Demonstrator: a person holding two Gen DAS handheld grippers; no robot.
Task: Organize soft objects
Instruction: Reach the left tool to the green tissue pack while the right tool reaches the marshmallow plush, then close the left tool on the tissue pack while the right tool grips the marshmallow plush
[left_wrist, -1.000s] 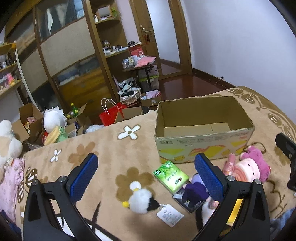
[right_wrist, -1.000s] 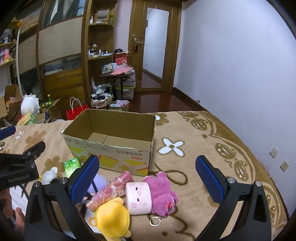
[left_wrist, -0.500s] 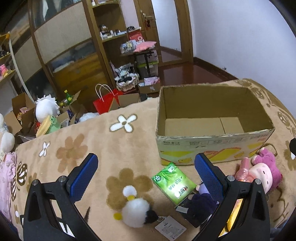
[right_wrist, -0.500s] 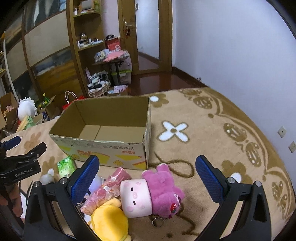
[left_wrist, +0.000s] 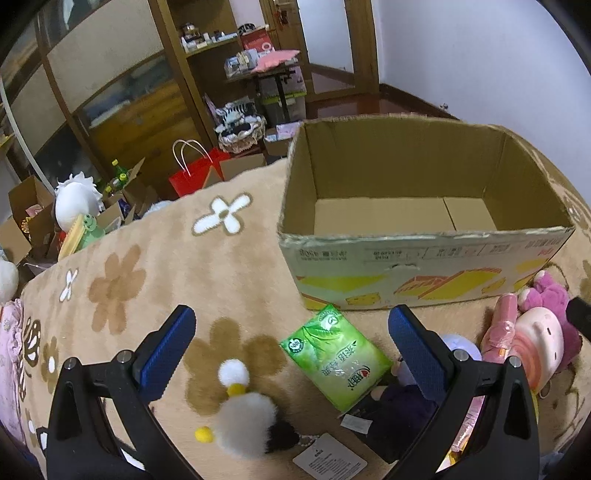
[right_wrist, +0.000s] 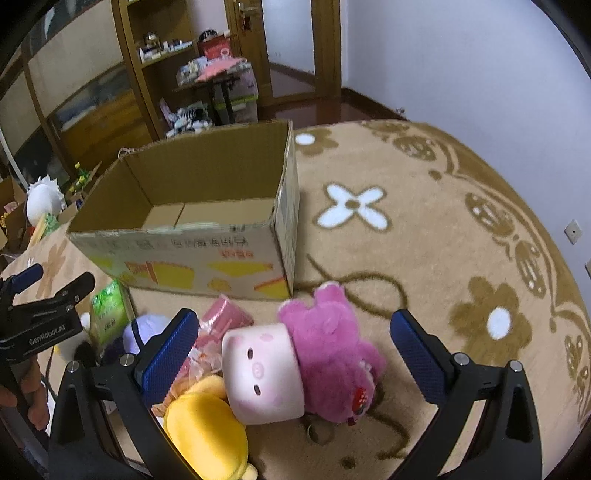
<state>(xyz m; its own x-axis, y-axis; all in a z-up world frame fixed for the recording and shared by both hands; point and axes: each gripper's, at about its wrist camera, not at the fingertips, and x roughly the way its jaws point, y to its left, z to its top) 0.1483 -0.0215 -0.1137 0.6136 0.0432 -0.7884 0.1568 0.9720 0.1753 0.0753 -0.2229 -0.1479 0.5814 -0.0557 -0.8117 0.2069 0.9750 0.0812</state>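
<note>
Left wrist view: left gripper (left_wrist: 291, 341) fingers spread wide, empty, above green tissue pack (left_wrist: 334, 360) and white pompom toy (left_wrist: 245, 415) on blanket (left_wrist: 155, 258). Cardboard box (left_wrist: 424, 266) empty, just beyond. Likely next: lower, centre on pack, close gently.

Right wrist view: right gripper (right_wrist: 293, 343) fingers wide apart, empty, straddling pink-and-white pig plush (right_wrist: 264, 373) against magenta plush (right_wrist: 330, 350). Squeeze mid-body; avoid snagging yellow plush (right_wrist: 205, 430).

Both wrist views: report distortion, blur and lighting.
Left wrist view: fisheye bends the box rim and cabinet, corners vignetted black, white fluffy toy close to the lens is soft. Right wrist view: same bowing on the rug edge, pink plush slightly blurred, light dim and even, no glare.
</note>
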